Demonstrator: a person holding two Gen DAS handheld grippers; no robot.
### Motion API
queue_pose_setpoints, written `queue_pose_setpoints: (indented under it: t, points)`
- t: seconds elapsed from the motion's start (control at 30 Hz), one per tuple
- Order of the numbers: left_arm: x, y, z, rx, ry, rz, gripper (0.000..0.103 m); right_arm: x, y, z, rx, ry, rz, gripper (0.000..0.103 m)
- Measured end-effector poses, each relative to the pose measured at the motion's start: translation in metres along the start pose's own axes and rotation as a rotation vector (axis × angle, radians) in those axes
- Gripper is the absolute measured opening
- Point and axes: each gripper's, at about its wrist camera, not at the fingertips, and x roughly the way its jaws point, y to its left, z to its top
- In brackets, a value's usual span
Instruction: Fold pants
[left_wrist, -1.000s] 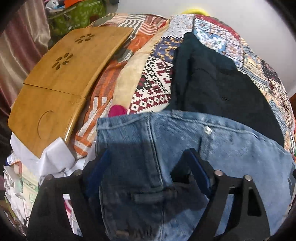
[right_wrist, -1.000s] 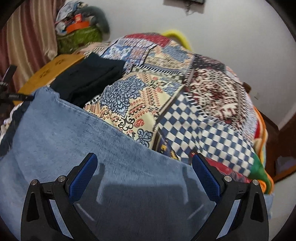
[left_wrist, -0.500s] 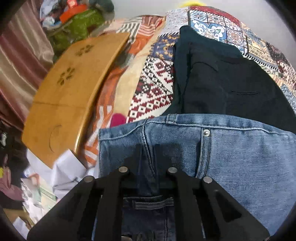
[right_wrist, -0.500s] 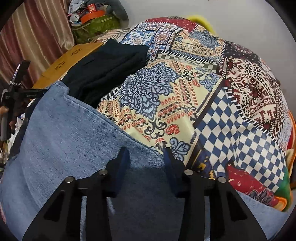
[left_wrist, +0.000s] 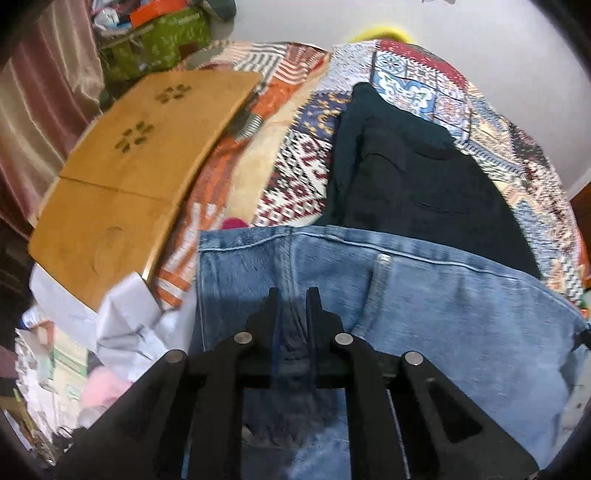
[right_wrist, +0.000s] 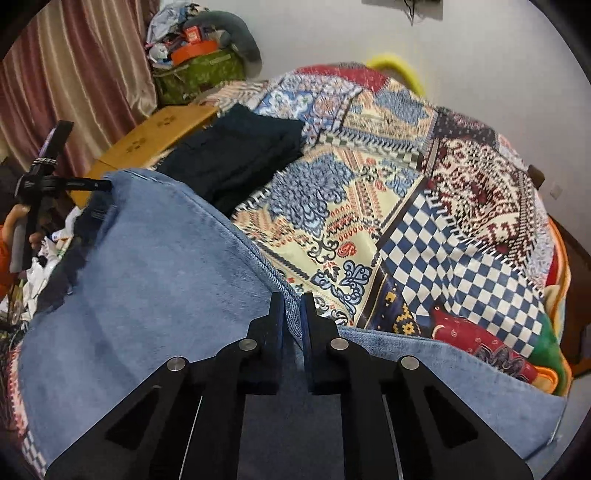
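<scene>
- Here we have the blue jeans (left_wrist: 424, 314) spread across the near edge of the bed, on the patchwork bedspread (right_wrist: 424, 206), with their waistband running left to right in the left wrist view.
- Our left gripper (left_wrist: 292, 295) has its fingers drawn together on a pinch of denim just below the waistband, near the belt-loop seam.
- Our right gripper (right_wrist: 292, 299) is likewise clamped on the jeans, its blue pads closed over the stitched side edge where the cloth meets the bedspread.
- We judge the denim thick and fairly heavy for cloth: it will drape and sag between our two holds rather than stay flat, so the grips want to stay well apart and level.
- It looks rough, not slippery, so a firm pinch should hold; seams, waistband and hems are the stoutest places to take it, being several layers thick.
- A single-layer pinch in the middle of a panel would, we think, bunch the cloth and spoil a clean crease.
- Nothing here is fragile; the risk is a crooked fold or dragging the bedspread along.
- A dark folded garment (left_wrist: 417, 173) lies just beyond the waistband, and a wooden lap tray (left_wrist: 125, 177) sits off to the left, both to be kept clear of the swing.
</scene>
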Motion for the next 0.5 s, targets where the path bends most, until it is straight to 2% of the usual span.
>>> queue_pose_setpoints:
  t: [0.03, 0.1, 0.17, 0.2, 0.27, 0.37, 0.43, 0.47, 0.5]
  points:
    - [0.001, -0.003, -0.001, 0.007, 0.004, 0.006, 0.016, -0.003, 0.003, 0.0, -0.003, -0.006, 0.0, 0.008]
    - [0.008, -0.008, 0.0, 0.027, 0.016, 0.046, 0.037, -0.005, 0.007, 0.0, -0.012, -0.008, -0.006, 0.008]
    - [0.016, -0.01, 0.001, 0.033, 0.017, 0.063, 0.051, -0.003, 0.01, 0.0, -0.022, -0.004, -0.015, 0.008]
    - [0.021, -0.011, 0.002, 0.036, 0.018, 0.074, 0.052, -0.002, 0.01, -0.001, -0.021, -0.001, -0.014, 0.008]
    - [0.036, -0.009, 0.006, 0.033, 0.034, 0.123, 0.052, 0.0, 0.007, -0.002, -0.01, 0.005, -0.009, 0.008]
    - [0.052, 0.003, 0.008, -0.049, 0.056, 0.101, 0.054, 0.008, 0.003, -0.002, 0.014, 0.015, 0.001, 0.008]
    - [0.053, 0.006, 0.009, -0.077, 0.037, 0.095, 0.046, 0.011, 0.003, -0.003, 0.025, 0.022, 0.002, 0.008]
    - [0.051, 0.004, 0.008, -0.072, 0.023, 0.103, 0.029, 0.013, 0.003, -0.002, 0.026, 0.024, 0.001, 0.008]
    - [0.051, 0.003, 0.008, -0.064, 0.018, 0.099, 0.025, 0.014, 0.003, -0.003, 0.027, 0.026, 0.0, 0.008]
